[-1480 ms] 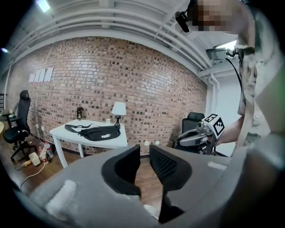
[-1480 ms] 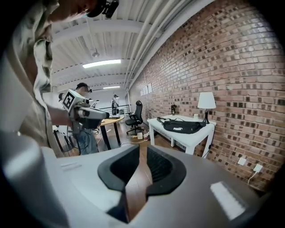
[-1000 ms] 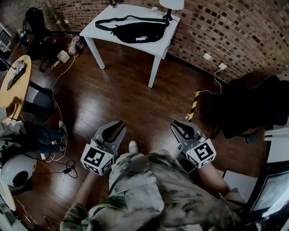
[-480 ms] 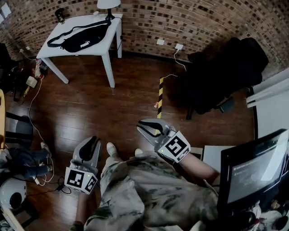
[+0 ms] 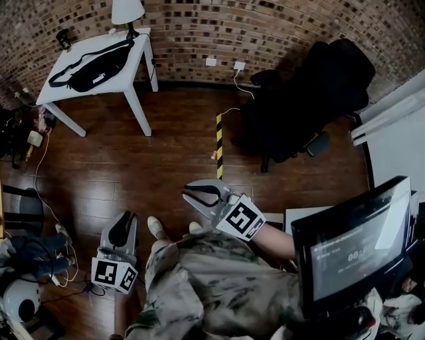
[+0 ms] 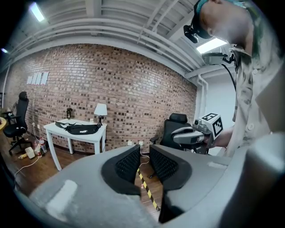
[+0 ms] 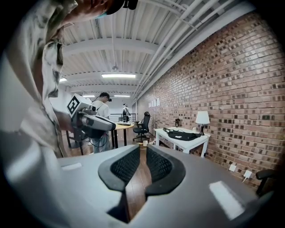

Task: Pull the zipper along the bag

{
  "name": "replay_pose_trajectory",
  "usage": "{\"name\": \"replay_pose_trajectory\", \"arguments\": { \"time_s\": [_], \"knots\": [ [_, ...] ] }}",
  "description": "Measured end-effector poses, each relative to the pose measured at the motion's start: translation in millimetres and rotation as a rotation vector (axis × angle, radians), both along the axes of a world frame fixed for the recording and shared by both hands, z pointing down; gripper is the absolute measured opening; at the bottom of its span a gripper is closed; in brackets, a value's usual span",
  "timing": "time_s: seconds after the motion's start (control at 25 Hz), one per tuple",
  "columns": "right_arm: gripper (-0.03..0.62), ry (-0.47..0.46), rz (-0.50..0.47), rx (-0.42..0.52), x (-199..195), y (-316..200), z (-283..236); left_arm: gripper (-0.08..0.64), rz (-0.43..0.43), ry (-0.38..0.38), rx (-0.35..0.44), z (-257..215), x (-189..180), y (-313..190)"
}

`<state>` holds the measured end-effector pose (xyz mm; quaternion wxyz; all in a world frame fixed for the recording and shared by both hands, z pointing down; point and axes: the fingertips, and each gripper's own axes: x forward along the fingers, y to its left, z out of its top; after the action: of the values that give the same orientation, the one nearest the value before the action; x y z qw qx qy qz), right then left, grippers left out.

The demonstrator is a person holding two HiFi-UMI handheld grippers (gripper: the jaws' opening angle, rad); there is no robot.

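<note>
A black bag (image 5: pixel 89 66) is seen lying across the middle of the tabletop of a white table (image 5: pixel 56 95), with its strap laid out along it. A small white label is carried on the bag's side, but its print cannot be read. A white lamp (image 5: pixel 126 10) is stood at the tabletop corner next to the brick wall (image 5: pixel 265 26). The table is set well apart from both grippers, across a dark wooden floor (image 5: pixel 166 146) on which a yellow-and-black striped tape (image 5: pixel 219 143) is stuck.

The left gripper (image 5: pixel 123 219) is held low beside the person's leg. Its jaws are drawn to a narrow gap, through which only floor and tape are seen. The right gripper (image 5: pixel 189 197) is held higher, in front of the person, with its jaws likewise narrowly parted and gripping nothing. A black-and-white square marker is borne on each gripper's cube.

A black office chair (image 5: pixel 312 80) is placed by the wall. On a monitor (image 5: pixel 352 246) at the right, pale lines of text are shown, too blurred to be read.
</note>
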<state>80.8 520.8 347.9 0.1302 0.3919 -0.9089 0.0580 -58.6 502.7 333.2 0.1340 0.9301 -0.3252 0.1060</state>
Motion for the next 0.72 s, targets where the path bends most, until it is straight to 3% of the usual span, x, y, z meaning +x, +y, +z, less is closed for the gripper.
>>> {"name": "replay_pose_trajectory", "arguments": {
  "time_s": [0.72],
  "knots": [
    [0.046,0.002,-0.004,0.001,14.9,-0.4,9.9,0.071,0.004,-0.019,-0.015,5.6,20.7,-3.5]
  ]
}}
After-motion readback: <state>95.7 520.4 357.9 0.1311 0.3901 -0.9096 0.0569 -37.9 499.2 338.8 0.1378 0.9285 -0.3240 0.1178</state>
